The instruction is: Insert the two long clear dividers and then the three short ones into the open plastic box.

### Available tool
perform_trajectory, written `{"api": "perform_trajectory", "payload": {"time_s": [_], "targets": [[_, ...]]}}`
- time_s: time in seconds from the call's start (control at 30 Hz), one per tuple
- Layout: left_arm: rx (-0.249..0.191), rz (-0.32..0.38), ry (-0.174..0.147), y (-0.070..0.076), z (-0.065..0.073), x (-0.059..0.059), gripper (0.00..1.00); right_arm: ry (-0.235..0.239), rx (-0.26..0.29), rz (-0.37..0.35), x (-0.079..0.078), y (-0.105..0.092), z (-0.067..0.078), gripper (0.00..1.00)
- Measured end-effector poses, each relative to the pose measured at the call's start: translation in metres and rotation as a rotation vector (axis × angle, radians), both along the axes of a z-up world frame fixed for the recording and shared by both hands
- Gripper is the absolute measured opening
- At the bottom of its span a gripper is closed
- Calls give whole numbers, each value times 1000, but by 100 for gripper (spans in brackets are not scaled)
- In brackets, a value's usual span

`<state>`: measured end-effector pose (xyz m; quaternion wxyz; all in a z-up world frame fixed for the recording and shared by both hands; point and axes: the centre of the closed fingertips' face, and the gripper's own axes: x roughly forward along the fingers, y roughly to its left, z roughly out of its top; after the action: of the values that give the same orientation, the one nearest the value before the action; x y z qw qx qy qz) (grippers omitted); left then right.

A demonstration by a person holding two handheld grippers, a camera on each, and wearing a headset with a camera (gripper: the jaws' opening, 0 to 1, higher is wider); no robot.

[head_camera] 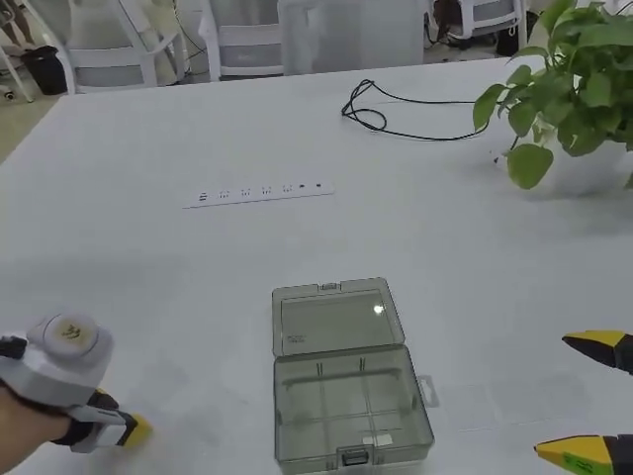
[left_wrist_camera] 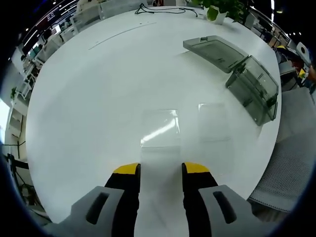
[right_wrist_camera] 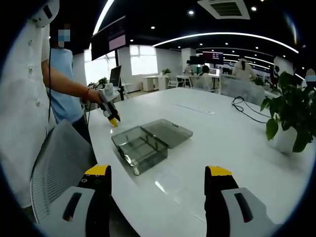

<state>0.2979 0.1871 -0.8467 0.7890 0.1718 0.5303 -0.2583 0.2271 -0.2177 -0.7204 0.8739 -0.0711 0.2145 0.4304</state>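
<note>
Clear plastic dividers (left_wrist_camera: pixel 160 128) lie flat on the table (left_wrist_camera: pixel 89 98) just ahead of my left gripper (left_wrist_camera: pixel 161 169), fingers apart, empty. Right gripper (right_wrist_camera: pixel 163 172) wide open, empty, near the open plastic box (head_camera: pixel 351 401). Step: pickup. Next: pinch one divider's edge, I judge.

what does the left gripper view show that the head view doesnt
Left gripper view: two clear dividers lying flat on the table ahead of the left gripper, which is open and empty. Head view: a look straight down into the box, and the person's hand holding the left gripper. Both: the open box, plant and black cable.
</note>
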Motion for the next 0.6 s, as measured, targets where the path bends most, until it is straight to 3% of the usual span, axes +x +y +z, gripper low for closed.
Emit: {"api": "perform_trajectory", "payload": {"time_s": [0.6], "targets": [[-16,6,23,0,0,1,31,6,-2,3,0,2,-1,77]]}}
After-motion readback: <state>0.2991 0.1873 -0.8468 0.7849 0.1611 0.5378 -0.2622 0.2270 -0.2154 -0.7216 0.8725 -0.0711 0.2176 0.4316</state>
